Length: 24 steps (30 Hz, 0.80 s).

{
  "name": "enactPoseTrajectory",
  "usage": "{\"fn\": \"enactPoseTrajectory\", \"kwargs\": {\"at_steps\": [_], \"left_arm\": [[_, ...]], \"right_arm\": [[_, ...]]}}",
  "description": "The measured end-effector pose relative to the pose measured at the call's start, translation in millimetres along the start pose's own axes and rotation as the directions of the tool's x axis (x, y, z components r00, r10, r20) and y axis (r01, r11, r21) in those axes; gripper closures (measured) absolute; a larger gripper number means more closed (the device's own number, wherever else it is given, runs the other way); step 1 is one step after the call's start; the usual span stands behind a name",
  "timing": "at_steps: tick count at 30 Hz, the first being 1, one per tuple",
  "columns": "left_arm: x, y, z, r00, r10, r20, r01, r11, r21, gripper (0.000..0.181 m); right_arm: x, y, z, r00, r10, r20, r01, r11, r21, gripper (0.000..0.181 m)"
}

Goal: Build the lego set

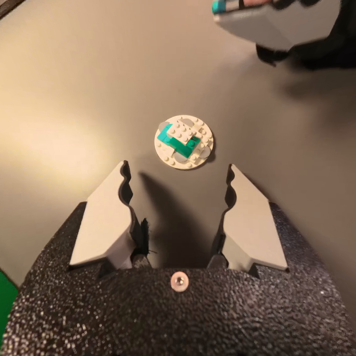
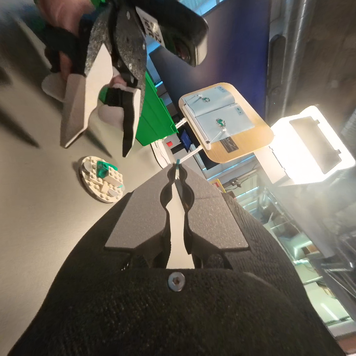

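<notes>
Glossy plastic lego build [image 1: 184, 141] sits on smooth matt table [image 1: 77, 86].

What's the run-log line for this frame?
left gripper: open, above round white lego plate build | right gripper: shut on small teal lego piece, off to the side | build on grey table

Left wrist view: set above the grey table [image 1: 77, 86], aimed steeply down along the left gripper [image 1: 178, 165]; round lego build [image 1: 184, 141] seen close, just beyond the fingertips.

Right wrist view: rolled sideways, held low, aimed along the right gripper [image 2: 177, 167] across the table toward the room.

Shared: lego build, table, each opposite gripper.
</notes>
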<state>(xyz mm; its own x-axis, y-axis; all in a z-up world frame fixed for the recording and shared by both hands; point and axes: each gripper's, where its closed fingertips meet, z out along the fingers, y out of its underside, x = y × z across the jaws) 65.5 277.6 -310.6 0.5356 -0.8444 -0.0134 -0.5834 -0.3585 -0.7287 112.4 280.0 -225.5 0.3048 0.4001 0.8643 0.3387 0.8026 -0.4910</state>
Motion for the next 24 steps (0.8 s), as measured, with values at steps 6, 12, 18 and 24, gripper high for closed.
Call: {"fn": "enactPoseTrajectory", "kwargs": {"at_steps": [6, 12, 18, 24], "left_arm": [[-2, -4, 5, 0.995, 0.099, -0.026, -0.1, 0.994, -0.039, 0.092], [-5, 1, 6, 0.986, 0.155, -0.054, -0.16, 0.982, -0.096, 0.094], [-6, 5, 7, 0.986, 0.136, -0.092, -0.145, 0.984, -0.105, 0.092], [-32, 10, 2, 0.999, 0.037, 0.04, -0.032, 0.991, -0.127, 0.104]], "right_arm": [[7, 7, 0, 0.998, 0.052, -0.021, -0.053, 0.999, -0.015, 0.181], [11, 12, 1, 0.995, 0.092, -0.034, -0.093, 0.995, -0.024, 0.181], [8, 9, 0, 0.997, 0.08, -0.024, -0.08, 0.997, -0.018, 0.181], [2, 0, -1, 0.999, 0.038, 0.002, -0.038, 0.999, 0.022, 0.181]]}}
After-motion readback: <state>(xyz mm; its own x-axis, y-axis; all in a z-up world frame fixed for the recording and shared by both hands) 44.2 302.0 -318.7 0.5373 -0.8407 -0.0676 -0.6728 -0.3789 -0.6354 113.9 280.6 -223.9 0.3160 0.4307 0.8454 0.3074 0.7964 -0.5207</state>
